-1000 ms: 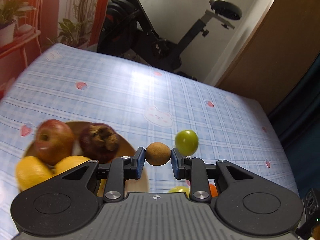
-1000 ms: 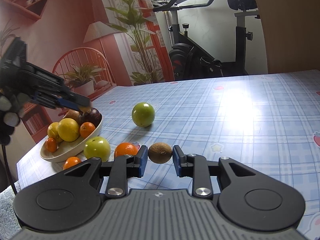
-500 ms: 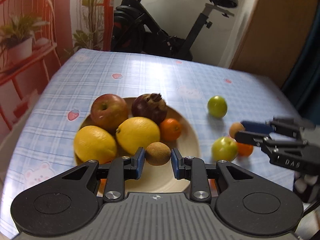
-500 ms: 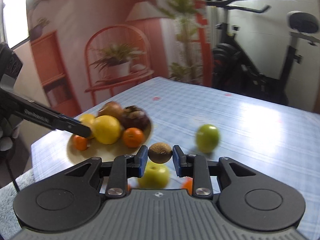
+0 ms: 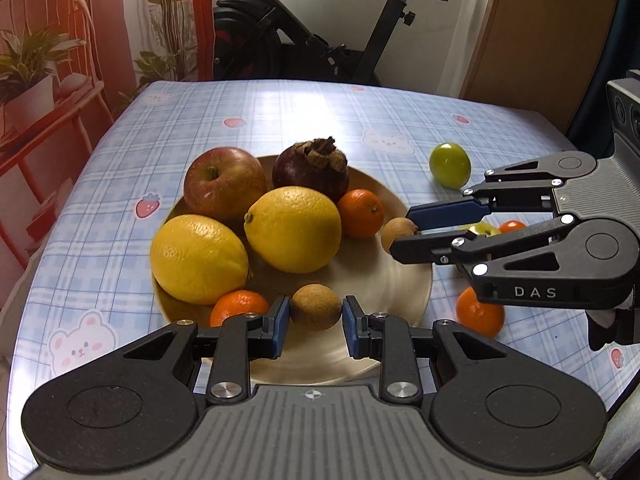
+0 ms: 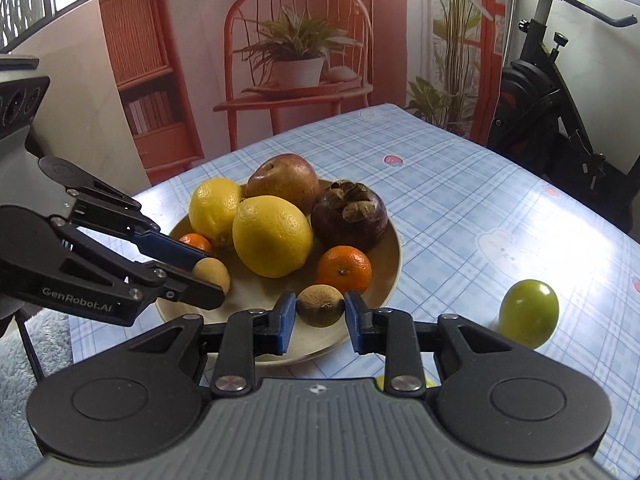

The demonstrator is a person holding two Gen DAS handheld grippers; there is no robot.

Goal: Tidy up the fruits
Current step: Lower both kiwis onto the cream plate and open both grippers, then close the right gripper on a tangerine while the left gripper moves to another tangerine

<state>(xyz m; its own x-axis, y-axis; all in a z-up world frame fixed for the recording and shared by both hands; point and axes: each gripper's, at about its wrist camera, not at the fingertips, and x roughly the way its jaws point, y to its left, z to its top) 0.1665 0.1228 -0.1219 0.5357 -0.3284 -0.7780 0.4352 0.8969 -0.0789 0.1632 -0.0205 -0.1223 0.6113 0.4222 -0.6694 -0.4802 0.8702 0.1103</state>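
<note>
Blue checked tablecloth [image 5: 304, 120] with bear and strawberry prints, exercise bike [image 5: 320, 32] behind, red chair with a potted plant [image 6: 298, 60] off to the side. A tan plate [image 5: 384, 280] sits on the cloth and holds a red apple [image 5: 222, 184], a dark mangosteen [image 5: 310, 168], two lemons — one nearer the plate's middle [image 5: 294, 228], one at its edge [image 5: 198, 258] — and two small oranges, one by the mangosteen [image 5: 360, 213] and one at the near rim [image 5: 239, 307].

Left gripper [image 5: 315, 322] is clamped on a brown kiwi [image 5: 315, 307], held over the near part of the plate, just beside the near-rim orange. Right gripper [image 6: 320, 318] is clamped on a second kiwi [image 6: 321, 305], held over the plate edge next to the orange by the mangosteen. In the left wrist view that second kiwi shows between the other tool's blue pads, at the plate's right side.

Off the plate: a green fruit [image 5: 450, 165] on the cloth well apart from the plate, another orange [image 5: 480, 317] near the right rim, plus a green apple [image 5: 480, 229] and one more orange [image 5: 512, 225] — both mostly hidden behind the right gripper's fingers.
</note>
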